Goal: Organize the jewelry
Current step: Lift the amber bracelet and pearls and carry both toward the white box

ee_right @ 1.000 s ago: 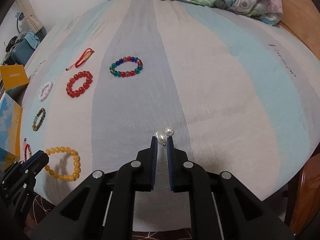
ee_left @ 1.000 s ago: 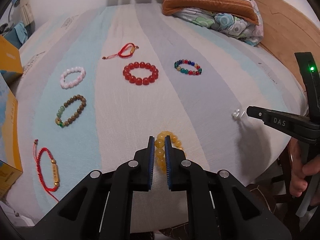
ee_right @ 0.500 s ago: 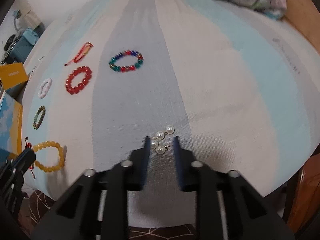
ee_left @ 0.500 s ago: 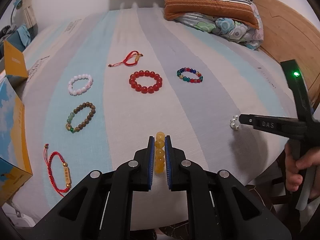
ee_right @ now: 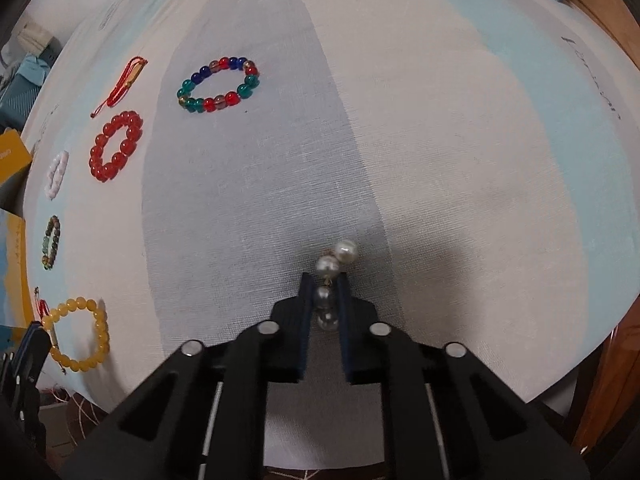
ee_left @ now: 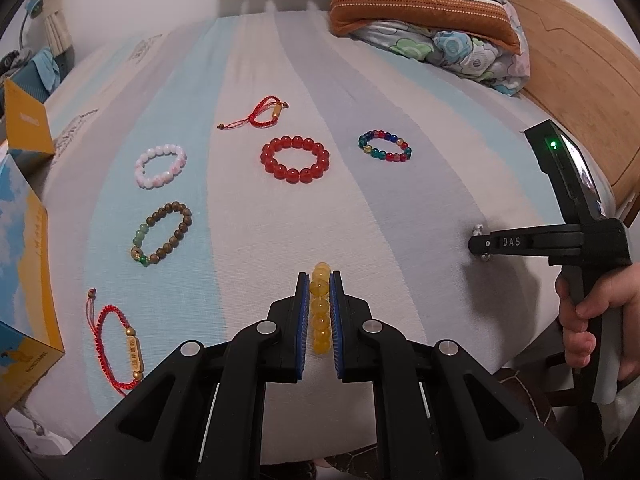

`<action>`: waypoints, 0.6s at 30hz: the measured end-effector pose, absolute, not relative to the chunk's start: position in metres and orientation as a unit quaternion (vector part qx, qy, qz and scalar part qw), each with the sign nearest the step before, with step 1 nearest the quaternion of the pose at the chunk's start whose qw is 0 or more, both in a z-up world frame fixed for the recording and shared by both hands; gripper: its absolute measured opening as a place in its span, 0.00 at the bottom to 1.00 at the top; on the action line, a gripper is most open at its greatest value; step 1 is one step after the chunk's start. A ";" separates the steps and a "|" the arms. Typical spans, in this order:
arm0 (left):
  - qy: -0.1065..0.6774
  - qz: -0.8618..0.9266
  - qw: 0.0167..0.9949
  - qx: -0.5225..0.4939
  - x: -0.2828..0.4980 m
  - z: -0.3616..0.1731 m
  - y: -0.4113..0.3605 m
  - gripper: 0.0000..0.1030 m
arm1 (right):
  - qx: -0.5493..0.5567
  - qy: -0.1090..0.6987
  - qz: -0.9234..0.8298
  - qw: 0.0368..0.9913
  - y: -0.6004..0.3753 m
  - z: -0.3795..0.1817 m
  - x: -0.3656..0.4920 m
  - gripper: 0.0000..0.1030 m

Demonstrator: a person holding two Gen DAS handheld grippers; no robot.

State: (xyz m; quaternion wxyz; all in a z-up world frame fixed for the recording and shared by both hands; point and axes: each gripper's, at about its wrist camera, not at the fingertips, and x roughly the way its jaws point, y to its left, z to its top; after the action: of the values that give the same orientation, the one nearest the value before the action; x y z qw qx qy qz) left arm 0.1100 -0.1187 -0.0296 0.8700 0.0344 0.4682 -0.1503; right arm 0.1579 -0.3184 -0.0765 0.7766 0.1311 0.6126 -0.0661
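Note:
My left gripper [ee_left: 319, 276] is shut on a yellow bead bracelet [ee_left: 320, 308], held edge-on near the bed's front edge; the bracelet also shows in the right wrist view [ee_right: 80, 334]. My right gripper [ee_right: 325, 278] is closed around pearl earrings [ee_right: 332, 264] lying on the striped bedsheet [ee_right: 440, 140]; two pearls sit between the pads, two poke out ahead. In the left wrist view the right gripper [ee_left: 480, 242] is at the right, low on the sheet.
On the sheet lie a red bead bracelet [ee_left: 295, 159], a multicolour bead bracelet [ee_left: 385, 147], a white bead bracelet [ee_left: 160, 166], a brown bead bracelet [ee_left: 162, 233] and two red cord bracelets [ee_left: 260, 114] [ee_left: 120, 344]. Yellow-blue boxes [ee_left: 24, 280] stand left. Pillows [ee_left: 424, 12] lie at the back.
My left gripper has lifted the yellow bracelet off the sheet. My right gripper opened, moved forward over the pearl earrings and narrowed around them.

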 end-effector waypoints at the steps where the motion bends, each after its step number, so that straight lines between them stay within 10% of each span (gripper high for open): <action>1: 0.468 -0.151 0.870 0.034 0.109 -0.029 -0.119 0.09 | 0.133 0.610 -0.065 0.778 -0.319 -0.075 0.156 0.10; 18: 0.458 -0.154 0.875 0.033 0.099 -0.011 -0.121 0.09 | 0.137 0.581 -0.060 0.800 -0.312 -0.043 0.138 0.10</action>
State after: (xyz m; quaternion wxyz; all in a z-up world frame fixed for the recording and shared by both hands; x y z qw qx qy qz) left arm 0.0989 -0.1208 -0.0107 0.8751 0.0330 0.4575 -0.1544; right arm 0.1385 -0.3116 -0.0429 0.8004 0.1369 0.5805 -0.0598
